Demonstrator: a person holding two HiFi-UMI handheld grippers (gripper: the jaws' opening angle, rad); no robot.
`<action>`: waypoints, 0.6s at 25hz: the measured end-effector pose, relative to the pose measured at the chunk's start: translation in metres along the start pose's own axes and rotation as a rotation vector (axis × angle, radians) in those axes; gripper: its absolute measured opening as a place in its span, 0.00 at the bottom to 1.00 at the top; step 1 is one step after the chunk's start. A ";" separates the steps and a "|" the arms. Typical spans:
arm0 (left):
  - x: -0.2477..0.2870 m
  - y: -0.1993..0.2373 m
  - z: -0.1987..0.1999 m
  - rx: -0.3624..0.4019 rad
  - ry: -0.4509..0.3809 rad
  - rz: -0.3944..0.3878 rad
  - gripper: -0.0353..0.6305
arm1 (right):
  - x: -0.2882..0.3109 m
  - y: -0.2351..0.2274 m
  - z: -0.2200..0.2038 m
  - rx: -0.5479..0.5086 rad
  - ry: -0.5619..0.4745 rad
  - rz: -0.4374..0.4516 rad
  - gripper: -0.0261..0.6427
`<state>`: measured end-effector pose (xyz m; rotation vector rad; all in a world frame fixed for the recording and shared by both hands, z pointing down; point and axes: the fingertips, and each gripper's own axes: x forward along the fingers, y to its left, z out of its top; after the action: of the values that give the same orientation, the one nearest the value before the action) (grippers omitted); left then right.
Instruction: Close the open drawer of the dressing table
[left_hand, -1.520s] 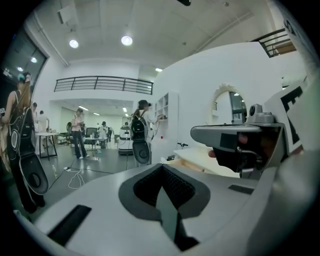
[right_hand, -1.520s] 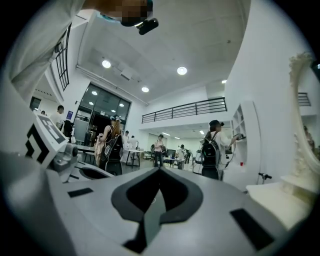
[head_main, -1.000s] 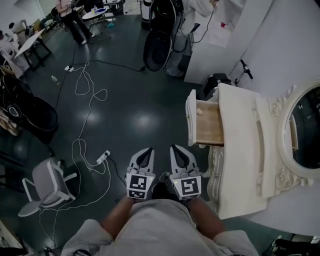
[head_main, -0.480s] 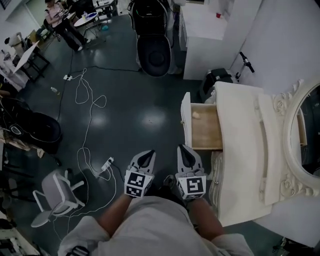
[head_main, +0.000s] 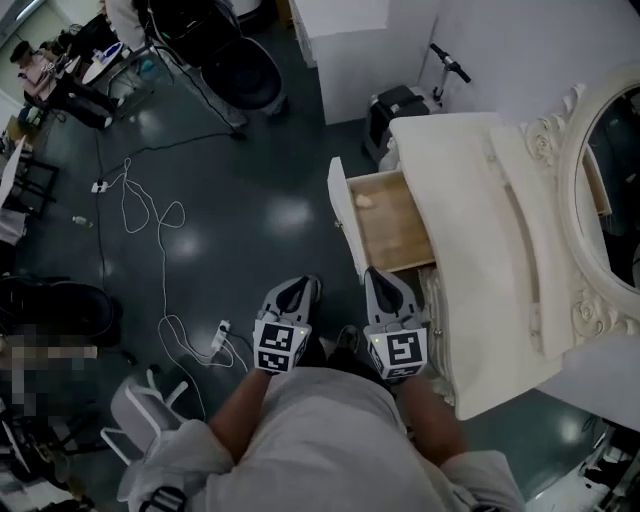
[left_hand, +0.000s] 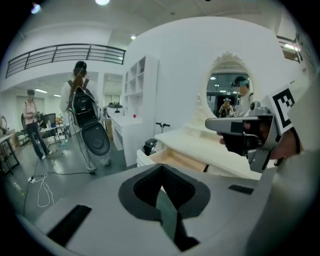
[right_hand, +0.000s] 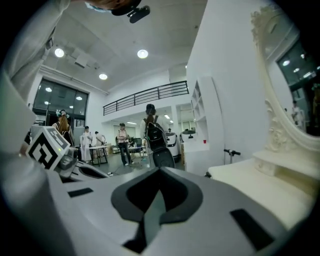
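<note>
Dark floor (head_main: 260, 210) borders the dressing table (head_main: 470, 190), whose drawer (head_main: 395, 225) stands open at one o'clock, closing not yet begun, with left gripper (head_main: 298, 290) and right gripper (head_main: 386, 284) both clenched empty.

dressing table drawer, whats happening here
A person stands beside the dressing table with a pair of tongs in each hand. The left tongs and right tongs are both shut and hold nothing. The drawer is pulled out, with a small pale thing inside, and neither pair touches it yet.
</note>
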<state>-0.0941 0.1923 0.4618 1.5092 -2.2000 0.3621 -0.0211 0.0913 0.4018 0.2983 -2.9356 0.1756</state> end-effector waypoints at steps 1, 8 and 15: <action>0.010 0.003 -0.002 0.011 0.008 -0.015 0.06 | 0.003 -0.007 -0.001 -0.001 0.008 -0.021 0.06; 0.099 0.029 -0.012 0.092 0.096 -0.180 0.06 | 0.036 -0.055 -0.027 0.043 0.125 -0.204 0.06; 0.159 0.035 -0.030 0.222 0.179 -0.408 0.06 | 0.053 -0.068 -0.052 0.119 0.230 -0.406 0.06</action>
<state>-0.1686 0.0897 0.5679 1.9124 -1.7063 0.5925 -0.0493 0.0219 0.4694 0.8216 -2.5763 0.3024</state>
